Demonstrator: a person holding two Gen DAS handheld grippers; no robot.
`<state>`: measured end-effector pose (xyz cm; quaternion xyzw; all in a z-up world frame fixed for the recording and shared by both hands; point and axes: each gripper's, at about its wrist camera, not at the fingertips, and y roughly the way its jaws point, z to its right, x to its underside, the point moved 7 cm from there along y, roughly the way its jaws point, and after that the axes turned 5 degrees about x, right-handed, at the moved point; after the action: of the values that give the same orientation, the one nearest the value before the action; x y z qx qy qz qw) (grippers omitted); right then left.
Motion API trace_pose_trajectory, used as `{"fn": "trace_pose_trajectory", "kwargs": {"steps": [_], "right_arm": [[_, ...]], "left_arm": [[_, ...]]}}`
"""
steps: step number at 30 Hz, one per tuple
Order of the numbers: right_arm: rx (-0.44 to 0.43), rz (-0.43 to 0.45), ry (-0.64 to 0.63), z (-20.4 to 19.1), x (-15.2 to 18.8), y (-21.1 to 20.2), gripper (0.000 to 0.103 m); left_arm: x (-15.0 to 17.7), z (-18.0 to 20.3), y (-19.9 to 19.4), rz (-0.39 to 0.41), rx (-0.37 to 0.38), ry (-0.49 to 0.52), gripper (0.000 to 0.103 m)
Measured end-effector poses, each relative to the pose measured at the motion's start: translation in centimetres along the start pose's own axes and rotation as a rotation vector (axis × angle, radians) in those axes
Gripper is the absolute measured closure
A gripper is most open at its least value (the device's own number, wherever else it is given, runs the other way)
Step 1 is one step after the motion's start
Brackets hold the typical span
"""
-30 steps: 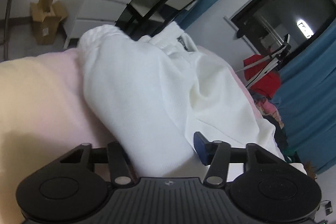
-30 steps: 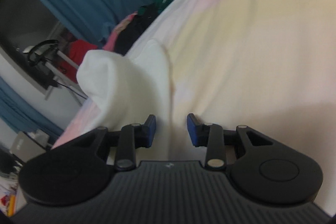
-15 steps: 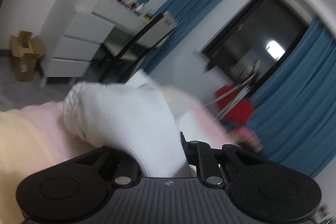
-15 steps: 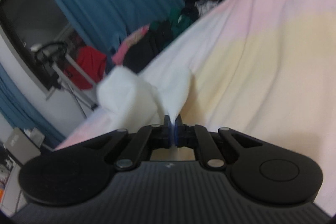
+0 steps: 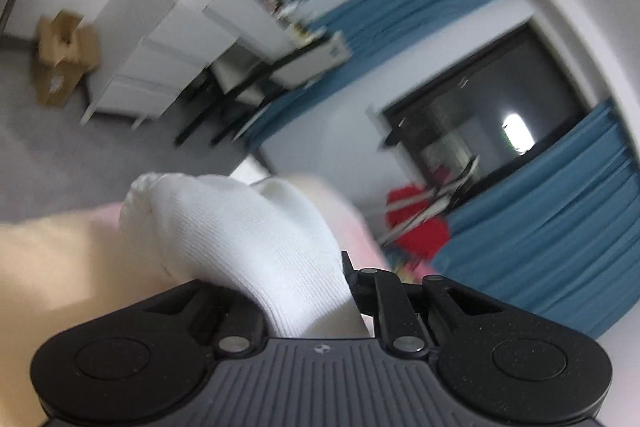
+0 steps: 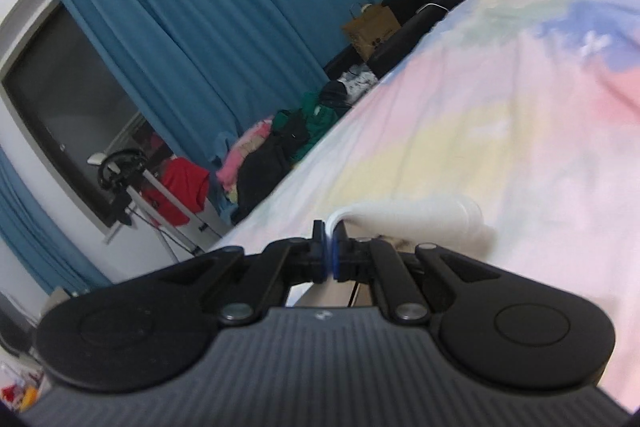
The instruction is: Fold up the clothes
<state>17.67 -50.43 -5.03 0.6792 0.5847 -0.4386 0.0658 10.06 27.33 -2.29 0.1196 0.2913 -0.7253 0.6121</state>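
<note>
No readable text anywhere. Only a small pale emblem, no letters, on the ribbed grey body of each tool (image 5: 321,349) (image 6: 321,315). A dark print on the brown paper bag (image 6: 374,31) and a label on the cardboard box (image 5: 60,61), both too blurred to read.

Left gripper (image 5: 312,291): jaws, open a second ago, having just been closing, now pinching the white garment (image 5: 240,239) and lifting it off the pastel bedspread (image 5: 52,267). Right gripper (image 6: 330,251): jaws gone from apart to clamping a thin white edge of the garment (image 6: 416,215), now trailing low over the bedspread (image 6: 500,131).
</note>
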Motion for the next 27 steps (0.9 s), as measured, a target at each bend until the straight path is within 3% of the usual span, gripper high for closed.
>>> {"fn": "trace_pose_trajectory", "kwargs": {"steps": [4,7,11,13,14,15,16,19,25,27], "right_arm": [[0.003,-0.139,0.065,3.2,2.2,-2.3,0.097],[0.023,-0.273,0.131,5.5,4.9,-2.1,0.095],[-0.016,-0.397,0.287,6.7,7.6,-0.7,0.092],[-0.039,-0.423,0.322,6.6,8.1,0.0,0.072],[-0.050,-0.425,0.333,6.5,8.2,0.1,0.046],[-0.059,-0.422,0.347,6.5,8.3,0.2,0.027],[-0.066,-0.412,0.366,6.6,8.4,0.2,0.024],[-0.068,-0.390,0.439,7.5,8.3,0.7,0.025],[0.001,-0.324,0.584,11.4,6.7,4.9,0.026],[0.008,-0.298,0.582,12.4,6.1,6.3,0.037]], "left_arm": [[0.8,-2.0,-0.9,-0.122,-0.134,0.045,0.087],[1.7,-4.1,-1.4,-0.215,-0.177,0.011,0.085],[2.1,-6.1,-2.4,-0.254,-0.214,-0.012,0.069],[2.0,-6.8,-2.9,-0.253,-0.238,-0.001,0.060],[2.0,-7.1,-3.0,-0.254,-0.247,0.006,0.052],[2.1,-7.4,-2.6,-0.265,-0.257,0.006,0.048],[2.3,-7.6,-2.4,-0.272,-0.266,-0.003,0.042],[2.8,-8.1,-1.3,-0.297,-0.240,-0.080,0.038],[2.5,-11.0,-0.8,-0.268,-0.203,-0.268,0.034],[2.3,-11.5,-0.7,-0.264,-0.195,-0.296,0.034]]}}
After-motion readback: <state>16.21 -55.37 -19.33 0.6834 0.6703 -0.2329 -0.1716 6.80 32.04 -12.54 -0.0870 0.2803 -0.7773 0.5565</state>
